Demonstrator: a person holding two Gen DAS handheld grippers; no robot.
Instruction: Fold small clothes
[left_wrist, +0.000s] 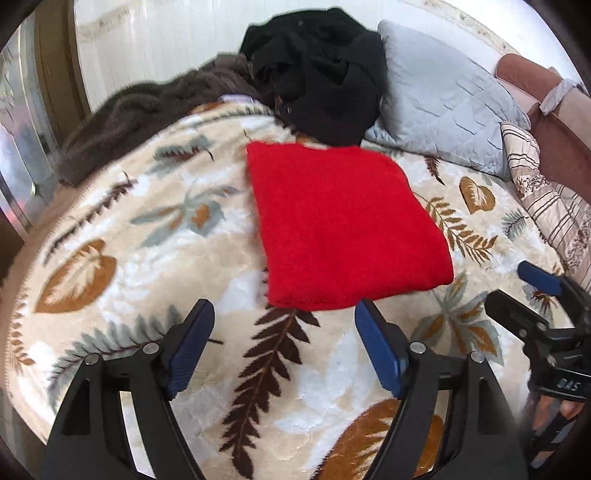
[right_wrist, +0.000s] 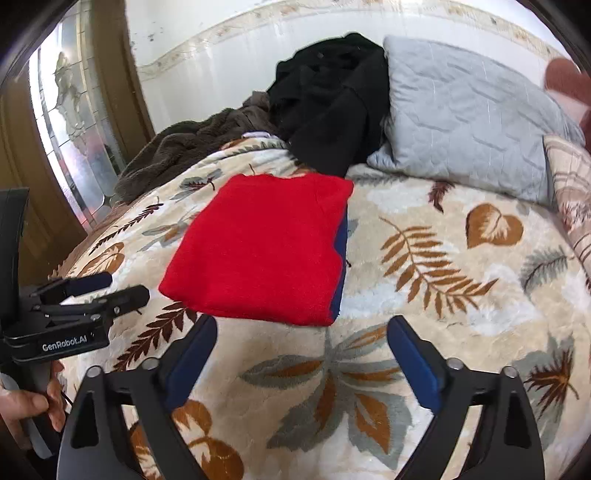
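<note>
The left gripper (left_wrist: 284, 321) hangs wide open and empty just short of the folded red garment (left_wrist: 343, 225), which lies flat on the leaf-patterned blanket (left_wrist: 155, 229). The right gripper (right_wrist: 303, 338) is likewise spread and empty near it. Behind sit a black clothes pile (right_wrist: 332, 103) and grey pillow (right_wrist: 469, 118).

A leaf-patterned blanket (left_wrist: 122, 236) covers the bed, with a grey quilted pillow (left_wrist: 443, 96) at its far end beside a heap of black clothing (left_wrist: 325, 70) and a brown fuzzy throw (left_wrist: 140, 110).
</note>
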